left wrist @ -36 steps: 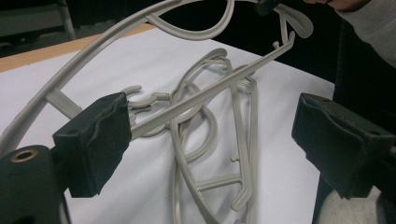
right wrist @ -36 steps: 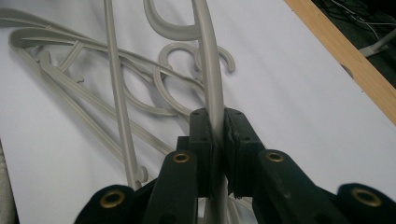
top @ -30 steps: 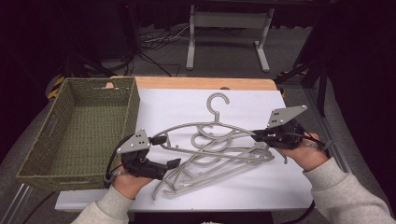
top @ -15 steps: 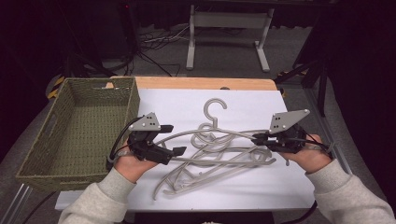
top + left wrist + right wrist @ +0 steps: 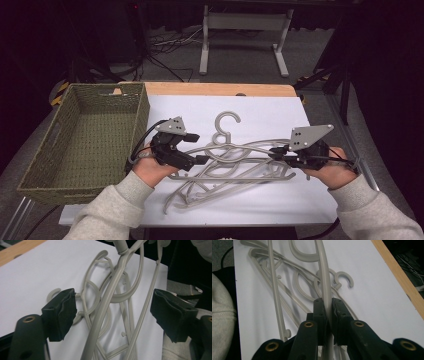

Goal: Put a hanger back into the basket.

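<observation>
Several grey plastic hangers [image 5: 227, 176] lie tangled in the middle of the white table top [image 5: 270, 115]. The topmost hanger [image 5: 245, 147] has its hook [image 5: 226, 121] pointing away from me. My right gripper [image 5: 276, 151] is shut on its right arm, and in the right gripper view that arm [image 5: 324, 277] runs straight out from between the closed jaws [image 5: 327, 312]. My left gripper [image 5: 199, 148] is open at the hanger's left arm. In the left gripper view that arm [image 5: 106, 312] passes between the wide-apart pads [image 5: 61, 312], touching neither.
A green woven basket [image 5: 107, 86] stands along the table's left side, close to my left hand. A wooden strip [image 5: 215, 89] borders the far edge of the table. Bare white surface lies beyond the hook and near the front edge.
My left gripper has moved forward and to the right, bringing its open jaws around the top hanger's left arm. The right gripper kept its hold, and the hanger shifted slightly toward me.
</observation>
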A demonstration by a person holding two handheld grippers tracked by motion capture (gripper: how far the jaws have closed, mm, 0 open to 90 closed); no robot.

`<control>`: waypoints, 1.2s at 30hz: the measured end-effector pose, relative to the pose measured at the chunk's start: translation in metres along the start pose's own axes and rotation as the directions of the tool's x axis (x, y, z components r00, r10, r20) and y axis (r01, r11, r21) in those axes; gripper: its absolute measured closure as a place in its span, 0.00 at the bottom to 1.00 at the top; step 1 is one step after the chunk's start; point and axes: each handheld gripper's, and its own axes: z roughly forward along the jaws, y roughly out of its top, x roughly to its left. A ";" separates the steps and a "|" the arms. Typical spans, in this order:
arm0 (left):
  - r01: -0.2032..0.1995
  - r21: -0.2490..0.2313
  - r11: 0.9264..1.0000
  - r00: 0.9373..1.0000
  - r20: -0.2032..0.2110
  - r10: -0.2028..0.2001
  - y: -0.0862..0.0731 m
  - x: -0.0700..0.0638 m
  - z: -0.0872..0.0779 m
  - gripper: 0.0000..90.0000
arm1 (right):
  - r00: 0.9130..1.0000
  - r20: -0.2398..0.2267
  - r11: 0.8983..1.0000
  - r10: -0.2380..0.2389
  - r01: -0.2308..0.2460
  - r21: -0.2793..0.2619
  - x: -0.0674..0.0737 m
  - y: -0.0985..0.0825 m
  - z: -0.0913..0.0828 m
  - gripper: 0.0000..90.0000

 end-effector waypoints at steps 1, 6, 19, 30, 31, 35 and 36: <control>0.001 0.004 1.000 1.000 0.007 -0.001 0.000 0.000 0.002 0.26 | 1.000 0.001 1.000 -0.002 0.002 -0.001 0.001 0.000 0.001 0.92; -0.005 0.025 1.000 0.999 0.039 0.004 0.002 0.003 0.010 0.28 | 0.999 -0.007 0.999 -0.035 0.035 -0.005 0.005 0.003 0.004 0.92; -0.022 0.118 0.993 0.990 0.138 0.006 0.000 0.005 0.022 0.47 | 0.997 -0.005 0.997 -0.071 0.071 -0.026 0.008 0.005 0.004 0.92; -0.089 0.176 0.980 0.985 0.161 0.060 -0.001 -0.003 0.024 0.74 | 0.992 -0.002 0.991 -0.125 0.124 -0.040 0.010 0.002 0.008 0.91; -0.093 0.178 0.980 0.984 0.165 0.063 -0.001 -0.003 0.024 0.77 | 0.992 -0.002 0.991 -0.129 0.128 -0.040 0.010 0.002 0.008 0.91; -0.110 0.191 0.975 0.979 0.190 0.074 -0.002 -0.004 0.024 0.84 | 0.987 0.013 0.986 -0.163 0.163 -0.036 0.011 0.000 0.010 0.90; -0.120 0.190 0.974 0.978 0.189 0.084 -0.002 -0.006 0.024 0.87 | 0.986 0.014 0.986 -0.165 0.166 -0.036 0.011 0.000 0.010 0.89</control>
